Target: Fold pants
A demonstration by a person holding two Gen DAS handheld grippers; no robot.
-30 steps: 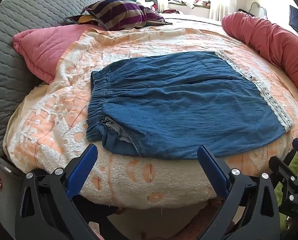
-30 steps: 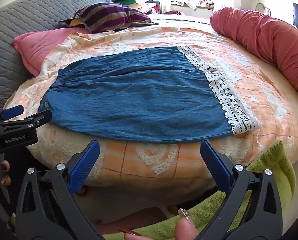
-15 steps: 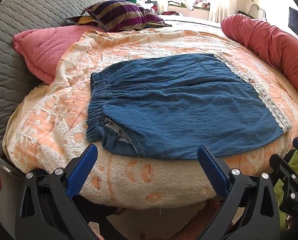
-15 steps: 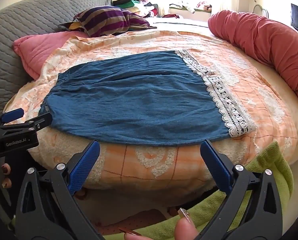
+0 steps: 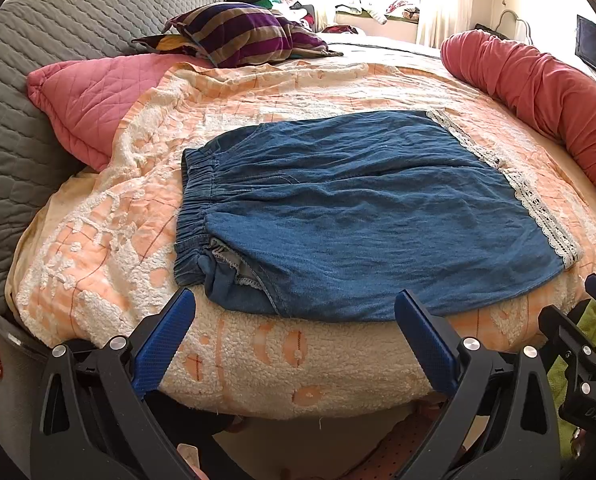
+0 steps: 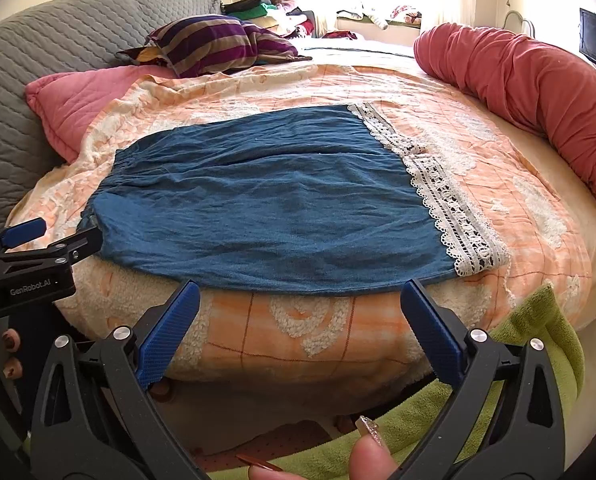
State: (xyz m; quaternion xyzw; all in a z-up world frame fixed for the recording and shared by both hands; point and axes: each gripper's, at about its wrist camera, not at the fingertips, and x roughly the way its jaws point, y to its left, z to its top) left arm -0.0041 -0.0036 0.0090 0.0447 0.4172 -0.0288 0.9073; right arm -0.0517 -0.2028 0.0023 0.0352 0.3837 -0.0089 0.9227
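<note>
Blue denim pants lie flat on the bed, folded in half, elastic waistband at the left and white lace hem at the right. They also show in the right wrist view with the lace hem. My left gripper is open and empty, just in front of the pants' near edge by the waistband end. My right gripper is open and empty, in front of the near edge toward the hem end. Each gripper shows at the edge of the other's view.
The pants rest on an orange and white blanket. A pink quilted pillow, a striped pillow and a grey headboard are at the left and back. A red bolster lies at the right. Green cloth hangs below.
Both grippers have moved slightly back from the bed and a little lower. Both stay open. The pants have not moved.
</note>
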